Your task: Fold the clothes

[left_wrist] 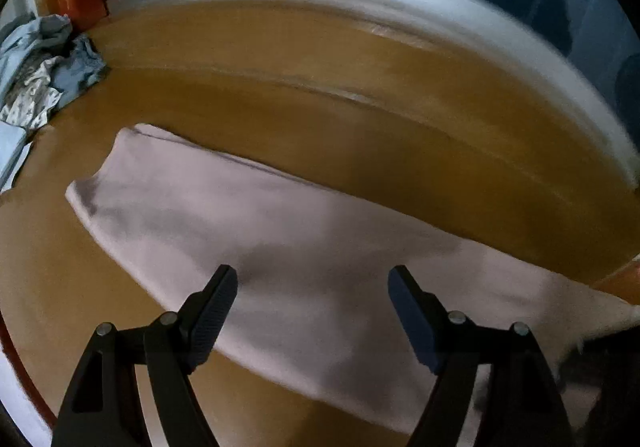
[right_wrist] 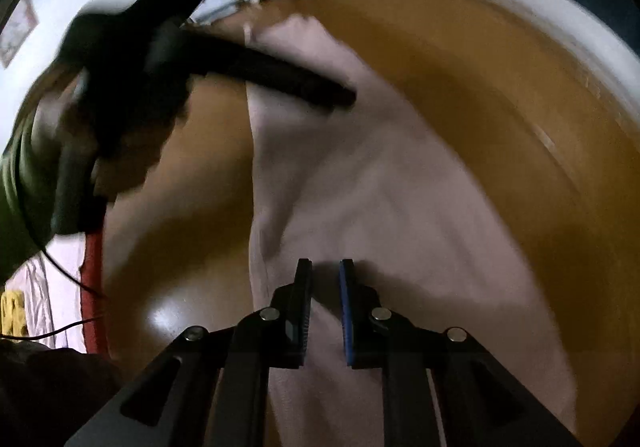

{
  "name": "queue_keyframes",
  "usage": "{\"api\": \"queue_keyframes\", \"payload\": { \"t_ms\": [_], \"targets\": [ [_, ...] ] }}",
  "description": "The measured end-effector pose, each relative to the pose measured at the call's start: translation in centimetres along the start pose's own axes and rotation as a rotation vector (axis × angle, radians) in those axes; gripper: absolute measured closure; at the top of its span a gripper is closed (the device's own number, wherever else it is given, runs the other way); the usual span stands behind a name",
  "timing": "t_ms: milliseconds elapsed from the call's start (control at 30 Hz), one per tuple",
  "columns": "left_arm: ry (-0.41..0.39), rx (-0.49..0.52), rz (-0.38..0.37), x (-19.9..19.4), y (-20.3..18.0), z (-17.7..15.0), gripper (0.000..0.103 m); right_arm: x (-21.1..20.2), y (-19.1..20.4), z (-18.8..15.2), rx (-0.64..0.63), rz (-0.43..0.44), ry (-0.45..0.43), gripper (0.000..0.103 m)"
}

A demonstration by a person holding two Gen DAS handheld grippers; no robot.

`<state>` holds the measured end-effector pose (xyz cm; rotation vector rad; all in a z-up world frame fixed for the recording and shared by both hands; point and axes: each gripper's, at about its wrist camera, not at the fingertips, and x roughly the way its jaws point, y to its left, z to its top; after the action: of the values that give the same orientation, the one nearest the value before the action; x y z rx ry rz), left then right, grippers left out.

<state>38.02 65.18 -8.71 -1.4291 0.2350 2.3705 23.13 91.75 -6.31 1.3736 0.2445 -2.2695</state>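
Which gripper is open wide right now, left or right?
The left gripper: its fingers stand far apart above the pale pink garment. The right gripper shows only a narrow gap, with nothing visibly between its fingers.

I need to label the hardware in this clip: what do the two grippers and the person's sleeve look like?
Both the left gripper and the right gripper have black angular linkage arms with silver pivot pins and ribbed pads, one black, one blue. A green sleeve and thin black cable show.
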Motion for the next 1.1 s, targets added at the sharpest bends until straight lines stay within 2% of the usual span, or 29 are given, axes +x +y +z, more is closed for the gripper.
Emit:
{"api": "queue_keyframes", "payload": {
  "t_ms": [33,100,233,367,467,633,700,867,900,967,1100],
  "targets": [
    [0.014,0.007,0.021,0.8,0.2,0.5,0.027,0.1,0.4,-0.3,0.007,-0.015,-0.011,0.084],
    [0.008,0.004,0.042,1.4,1.0,0.9,0.023,0.3,1.3,-0.9,-0.006,-0.054,-0.025,0.084],
    [0.007,0.017,0.033,1.2,1.9,1.3,0.023,-0.4,1.4,-2.5,0.009,-0.091,-0.04,0.084],
    [0.001,0.03,-0.005,0.0,1.9,1.3,0.027,0.4,1.3,-0.8,0.039,-0.107,-0.022,0.084],
    [-0.017,0.057,-0.002,-0.4,2.0,1.3,0.027,-1.1,0.8,-0.8,0.137,-0.125,-0.059,0.084],
    [-0.021,0.055,0.005,0.4,4.4,1.6,0.023,-1.1,-1.0,-4.0,0.323,-0.165,-0.023,0.084],
    [-0.023,0.054,0.006,0.6,5.3,1.8,0.023,-1.5,-1.0,-5.1,0.375,-0.173,-0.058,0.083],
    [-0.013,0.03,-0.059,-0.7,6.6,1.6,0.026,-2.2,-0.2,-5.1,0.423,-0.24,-0.061,0.083],
    [-0.017,0.02,-0.077,-1.3,7.0,1.4,0.026,-2.6,0.1,-5.2,0.429,-0.244,-0.07,0.081],
    [-0.029,0.015,-0.083,-2.1,7.7,1.2,0.025,-2.8,0.4,-5.5,0.453,-0.257,-0.076,0.066],
    [-0.016,0.023,-0.005,-1.3,8.6,0.8,0.025,-1.3,0.2,-6.3,0.493,-0.253,-0.022,0.065]
  ]
}}
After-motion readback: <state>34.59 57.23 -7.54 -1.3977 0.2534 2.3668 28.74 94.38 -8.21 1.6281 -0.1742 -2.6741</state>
